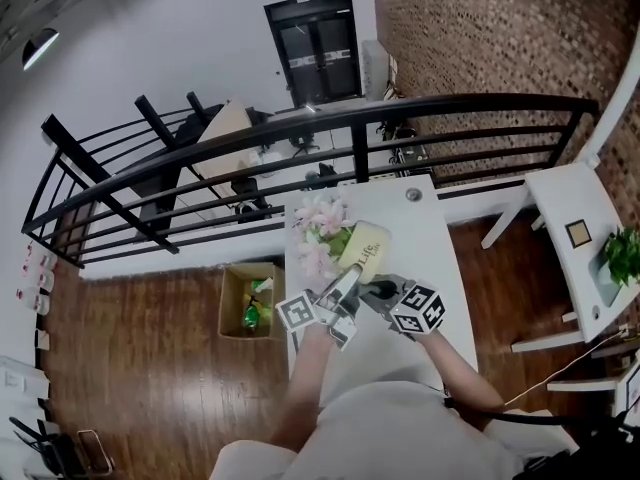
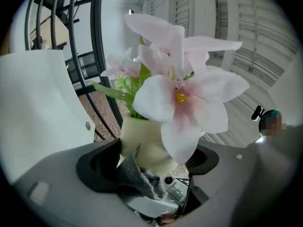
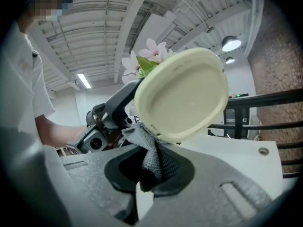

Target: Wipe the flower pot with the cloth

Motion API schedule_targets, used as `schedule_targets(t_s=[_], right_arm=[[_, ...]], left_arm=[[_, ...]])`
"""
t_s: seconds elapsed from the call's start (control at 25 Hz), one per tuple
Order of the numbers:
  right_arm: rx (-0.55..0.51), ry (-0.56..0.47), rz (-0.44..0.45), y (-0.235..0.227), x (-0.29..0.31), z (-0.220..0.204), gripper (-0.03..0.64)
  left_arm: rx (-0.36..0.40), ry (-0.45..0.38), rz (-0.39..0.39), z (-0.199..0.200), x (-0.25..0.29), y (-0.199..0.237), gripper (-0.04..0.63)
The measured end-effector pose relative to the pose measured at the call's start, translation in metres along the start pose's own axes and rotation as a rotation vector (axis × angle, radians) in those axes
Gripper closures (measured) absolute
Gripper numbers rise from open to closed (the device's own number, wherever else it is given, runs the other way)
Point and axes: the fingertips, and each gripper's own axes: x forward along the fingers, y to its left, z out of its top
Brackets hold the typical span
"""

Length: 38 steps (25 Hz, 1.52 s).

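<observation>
The right claw (image 3: 151,171) is clenched on a grey cloth (image 3: 154,157), a bunched fold of it standing up out of the jaws. The top of the cloth touches the lower edge of the flower pot (image 3: 182,96), whose round cream base faces this claw's camera.

The left claw (image 2: 151,162) grasps the pot by its body, one jaw on each side, with the cloth lying against the pot's lower part. In the head view the pot is tilted and held above the white counter (image 1: 420,238), just ahead of both claws, lettered side up. Pink and white flowers (image 2: 182,98) with green leaves spread from its mouth, away from the person.

Beyond the counter's far edge runs a black railing (image 1: 350,118). To the left, on the wooden floor, stands an open cardboard box (image 1: 250,301). Farthest off is a dark double door (image 1: 318,48) in the white wall.
</observation>
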Motion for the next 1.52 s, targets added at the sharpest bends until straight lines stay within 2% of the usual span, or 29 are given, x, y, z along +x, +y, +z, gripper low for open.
schedule_targets(t_s=[0.32,0.56,0.72,0.92,1.04,1.16,1.32,1.4,1.52], right_arm=[[-0.015,0.009,-0.014,-0.007,-0.013,-0.014,0.607],[0.035,0.023,-0.108,-0.029,-0.021,-0.024,0.607],[0.107,-0.050,-0.192,-0.060,-0.036,-0.015,0.607],[0.188,-0.236,-0.197,-0.080,-0.067,0.000,0.607],[0.220,-0.294,-0.198,-0.084,-0.079,0.004,0.607],[0.231,-0.259,-0.222,-0.091,-0.085,-0.008,0.607],[0.265,-0.196,-0.237,-0.101,-0.084,-0.031,0.607],[0.274,-0.174,-0.241,-0.105,-0.083,-0.040,0.607],[0.286,-0.150,-0.246,-0.108,-0.082,-0.052,0.607]], left_arm=[[0.019,0.073,-0.019,-0.019,-0.001,-0.001,0.169],[0.027,0.141,-0.020,-0.026,-0.011,-0.001,0.169],[0.042,0.185,-0.011,-0.029,-0.020,0.001,0.167],[0.056,0.175,0.069,-0.032,-0.041,0.028,0.167],[0.151,0.190,0.175,-0.028,-0.060,0.064,0.167],[0.236,0.177,0.332,-0.018,-0.076,0.112,0.169],[0.357,0.148,0.511,0.015,-0.089,0.176,0.167],[0.462,0.187,0.590,0.030,-0.083,0.199,0.167],[0.700,0.317,0.700,0.043,-0.069,0.235,0.169]])
